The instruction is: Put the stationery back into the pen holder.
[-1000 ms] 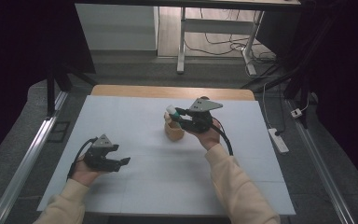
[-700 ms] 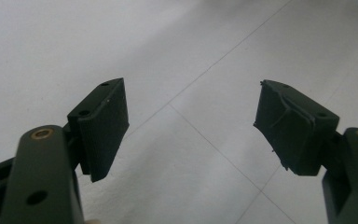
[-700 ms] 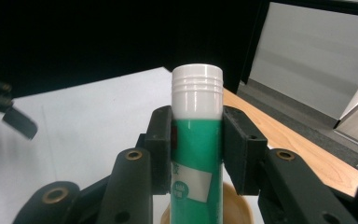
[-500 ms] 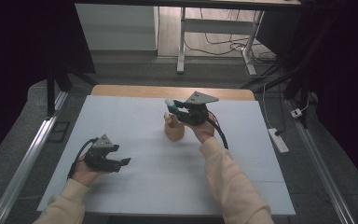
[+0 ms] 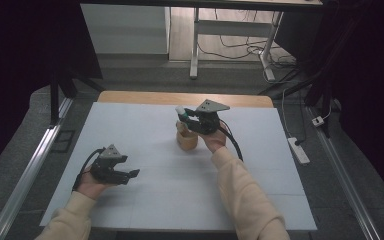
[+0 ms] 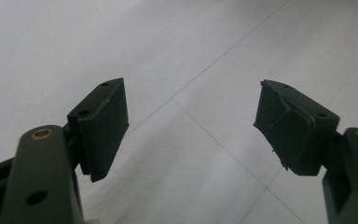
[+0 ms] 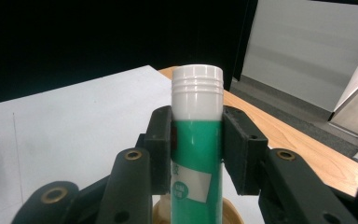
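Note:
My right gripper (image 5: 184,117) is shut on a green glue stick (image 5: 180,113) with a white ribbed cap. It holds the stick upright just over a tan cup (image 5: 186,140) near the middle of the white table cover (image 5: 145,125). In the right gripper view the stick (image 7: 197,140) stands between the two pads, which press on its green body, and the cup rim (image 7: 161,212) shows right below it. My left gripper (image 5: 131,175) rests at the front left of the table with its jaws wide open. In the left gripper view nothing lies between its pads (image 6: 103,126).
A strip of wooden tabletop (image 5: 185,98) shows beyond the far edge of the white cover. On the floor lie a power strip (image 5: 298,150) to the right, a metal rail (image 5: 27,172) to the left, and cables under a desk frame (image 5: 195,50) beyond.
My right gripper has shifted a little to the left and slightly lower with the glue stick, staying over the cup. The left gripper has kept still.

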Action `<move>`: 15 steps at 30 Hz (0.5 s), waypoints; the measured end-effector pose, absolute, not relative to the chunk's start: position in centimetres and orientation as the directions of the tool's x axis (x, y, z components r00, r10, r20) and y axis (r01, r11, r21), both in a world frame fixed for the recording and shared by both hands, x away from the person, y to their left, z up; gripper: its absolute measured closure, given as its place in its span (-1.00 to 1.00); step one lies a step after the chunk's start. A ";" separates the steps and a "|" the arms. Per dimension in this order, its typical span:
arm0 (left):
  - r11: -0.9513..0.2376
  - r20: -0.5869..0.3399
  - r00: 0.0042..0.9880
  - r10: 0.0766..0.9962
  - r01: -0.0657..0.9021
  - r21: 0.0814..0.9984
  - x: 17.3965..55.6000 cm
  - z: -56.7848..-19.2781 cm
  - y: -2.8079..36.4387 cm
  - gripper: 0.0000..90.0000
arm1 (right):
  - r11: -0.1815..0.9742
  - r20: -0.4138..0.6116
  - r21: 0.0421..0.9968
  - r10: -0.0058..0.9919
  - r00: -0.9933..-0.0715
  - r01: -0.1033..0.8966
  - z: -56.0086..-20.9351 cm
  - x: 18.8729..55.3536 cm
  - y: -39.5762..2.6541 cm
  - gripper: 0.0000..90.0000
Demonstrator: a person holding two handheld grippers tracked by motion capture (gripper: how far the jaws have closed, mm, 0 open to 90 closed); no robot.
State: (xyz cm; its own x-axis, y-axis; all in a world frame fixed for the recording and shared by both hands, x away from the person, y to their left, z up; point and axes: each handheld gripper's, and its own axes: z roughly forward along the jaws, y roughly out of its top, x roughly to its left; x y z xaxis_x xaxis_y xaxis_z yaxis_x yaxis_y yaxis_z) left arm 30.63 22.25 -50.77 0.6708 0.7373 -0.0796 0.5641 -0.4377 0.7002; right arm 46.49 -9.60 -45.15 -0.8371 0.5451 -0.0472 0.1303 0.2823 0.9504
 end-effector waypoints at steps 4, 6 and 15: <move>-0.439 -0.078 0.671 0.737 0.563 0.701 30.6 -50.7 22.2 -0.45 | 0.288 -0.056 0.950 0.538 -0.841 0.121 -45.1 46.4 -9.5 0.43; -0.441 -0.077 0.672 0.736 0.562 0.700 30.6 -50.8 22.2 -0.45 | 0.294 -0.061 0.948 0.537 -0.842 0.119 -45.2 46.3 -9.5 0.42; -0.444 -0.073 0.673 0.736 0.561 0.698 30.6 -50.8 22.2 -0.45 | 0.275 -0.052 0.952 0.569 -0.820 0.131 -45.1 45.5 -10.4 -0.07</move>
State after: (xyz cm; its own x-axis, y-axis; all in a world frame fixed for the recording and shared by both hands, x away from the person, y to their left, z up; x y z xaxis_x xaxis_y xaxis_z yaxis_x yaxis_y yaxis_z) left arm 30.60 22.16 -50.78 0.6731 0.7359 -0.0732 0.5615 -0.4441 0.6982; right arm 45.54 -10.45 -45.14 -0.8204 0.5695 -0.0520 0.1307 0.2751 0.9525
